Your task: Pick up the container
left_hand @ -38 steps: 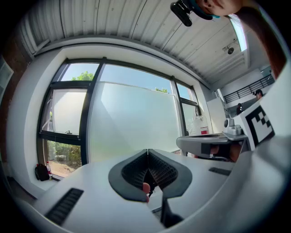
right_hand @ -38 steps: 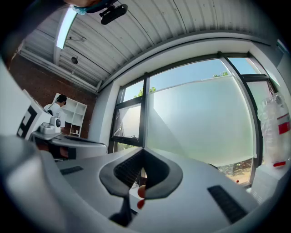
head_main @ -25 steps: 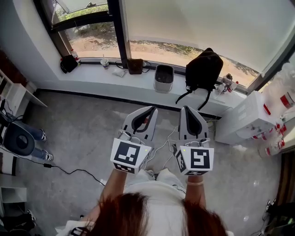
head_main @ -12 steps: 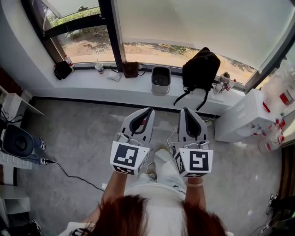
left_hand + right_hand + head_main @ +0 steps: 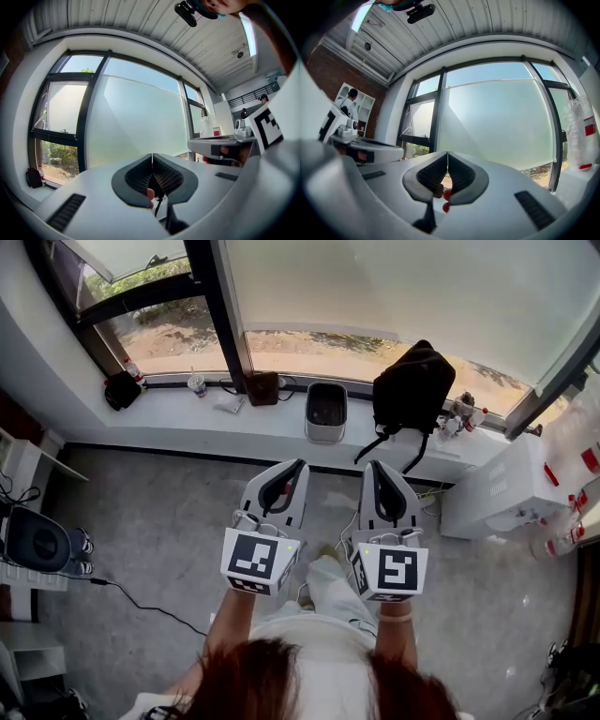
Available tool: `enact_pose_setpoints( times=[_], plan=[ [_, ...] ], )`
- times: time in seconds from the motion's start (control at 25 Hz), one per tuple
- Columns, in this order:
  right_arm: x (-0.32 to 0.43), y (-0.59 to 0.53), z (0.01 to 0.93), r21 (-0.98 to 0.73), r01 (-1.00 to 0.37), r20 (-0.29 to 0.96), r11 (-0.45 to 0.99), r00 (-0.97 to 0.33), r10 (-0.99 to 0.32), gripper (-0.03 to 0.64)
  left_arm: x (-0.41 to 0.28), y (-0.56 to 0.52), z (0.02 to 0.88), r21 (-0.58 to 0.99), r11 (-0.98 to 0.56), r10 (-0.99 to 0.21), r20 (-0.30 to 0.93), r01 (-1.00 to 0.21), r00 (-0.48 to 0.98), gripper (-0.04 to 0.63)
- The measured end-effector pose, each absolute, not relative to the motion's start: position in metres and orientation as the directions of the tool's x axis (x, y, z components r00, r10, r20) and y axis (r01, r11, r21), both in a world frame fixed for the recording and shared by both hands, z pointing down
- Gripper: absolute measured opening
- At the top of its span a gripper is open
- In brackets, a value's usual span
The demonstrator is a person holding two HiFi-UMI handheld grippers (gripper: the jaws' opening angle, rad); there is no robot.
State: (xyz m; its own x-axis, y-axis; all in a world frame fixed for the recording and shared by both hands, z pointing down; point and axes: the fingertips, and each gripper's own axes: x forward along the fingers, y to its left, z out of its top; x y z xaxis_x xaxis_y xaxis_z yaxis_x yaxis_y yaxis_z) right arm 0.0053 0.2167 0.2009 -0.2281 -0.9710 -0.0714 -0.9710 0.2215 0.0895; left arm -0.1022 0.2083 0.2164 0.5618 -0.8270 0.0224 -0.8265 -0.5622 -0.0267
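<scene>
1. Container [image 5: 324, 431]: a small rectangular bin with rounded corners, pale grey-white walls and an open top that looks dark inside
2. It stands upright on the white windowsill [image 5: 187, 416], close to the glass, between a brown pouch [image 5: 262, 388] on its left and a black backpack [image 5: 411, 381] on its right; in the head view it is apart from both
3. The left gripper [image 5: 152, 158] is clenched: its ribbed dark pads meet tip to tip, with nothing between them
4. The right gripper [image 5: 447, 155] is clenched in the same way, pads together and empty
5. Both grippers are held side by side in front of the person, pointing level toward the window, each with its marker cube nearest the body
6. They hang over the grey floor [image 5: 159, 521], well apart from the container, which sits ahead of them on the sill, roughly in line with the gap between the two and a little nearer the left one's line
</scene>
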Motion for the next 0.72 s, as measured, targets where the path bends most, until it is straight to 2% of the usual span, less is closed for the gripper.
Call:
enact_pose_setpoints(
  times=[0.72],
  plan=[
    [0.061, 0.039, 0.231, 0.163, -0.938, -0.055, 0.305, -0.317, -0.947, 0.026, -0.034, 0.036, 0.238, -0.048, -0.502, -0.865, 0.033, -0.863, 0.501, 0.018]
  ],
)
